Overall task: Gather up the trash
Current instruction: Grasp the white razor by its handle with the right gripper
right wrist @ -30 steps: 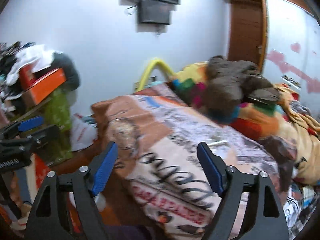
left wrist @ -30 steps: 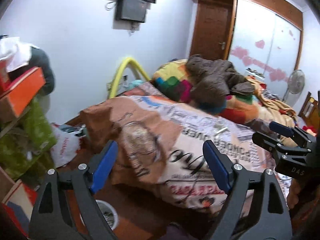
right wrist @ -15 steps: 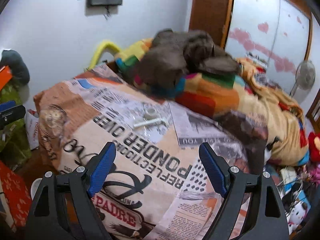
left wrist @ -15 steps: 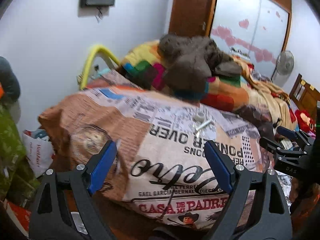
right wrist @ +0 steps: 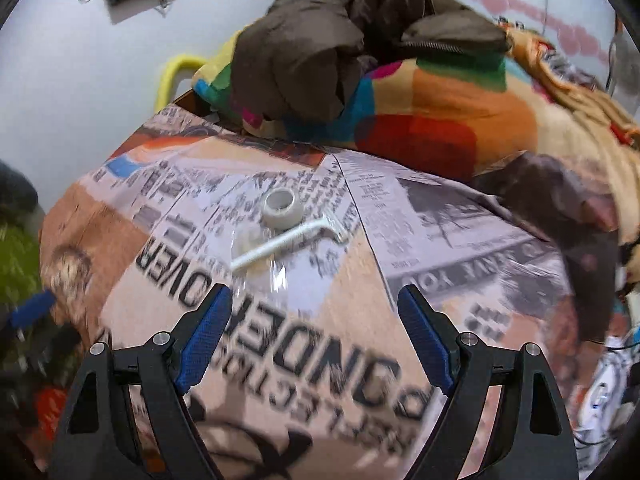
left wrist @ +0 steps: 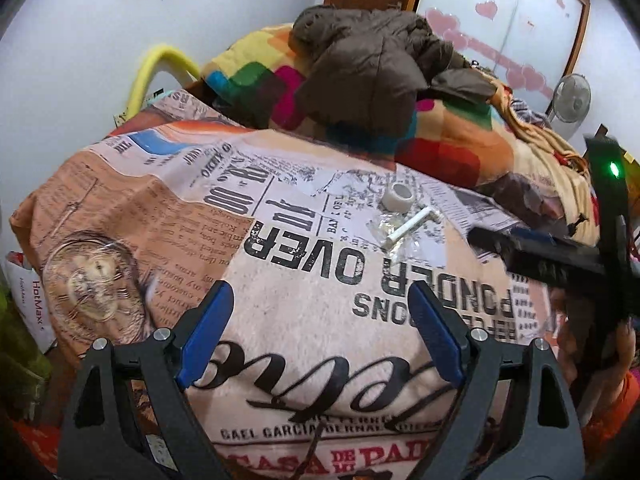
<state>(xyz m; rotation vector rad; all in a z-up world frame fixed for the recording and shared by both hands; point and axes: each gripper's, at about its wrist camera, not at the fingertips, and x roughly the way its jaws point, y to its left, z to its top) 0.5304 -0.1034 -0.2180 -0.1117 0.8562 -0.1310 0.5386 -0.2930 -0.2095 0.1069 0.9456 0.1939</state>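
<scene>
Across the bed, a newsprint blanket point(left wrist: 320, 280) carries the trash: crumpled clear wrapper point(right wrist: 276, 268), hard to make out; white tube point(right wrist: 280, 244); tape roll point(right wrist: 279, 205). Brown jacket point(left wrist: 360, 64) heaped behind. Left gripper point(left wrist: 320, 336) and right gripper point(right wrist: 316, 336) fingers wide, empty.

Bed point(left wrist: 304, 320) under a newsprint-patterned blanket, small white tape roll point(left wrist: 398, 196) on it, white bent tube point(left wrist: 412, 226) just beside, on clear plastic wrapper point(left wrist: 416, 246), colourful patchwork quilt point(left wrist: 440, 140) behind, brown jacket point(left wrist: 372, 60) heaped on top
</scene>
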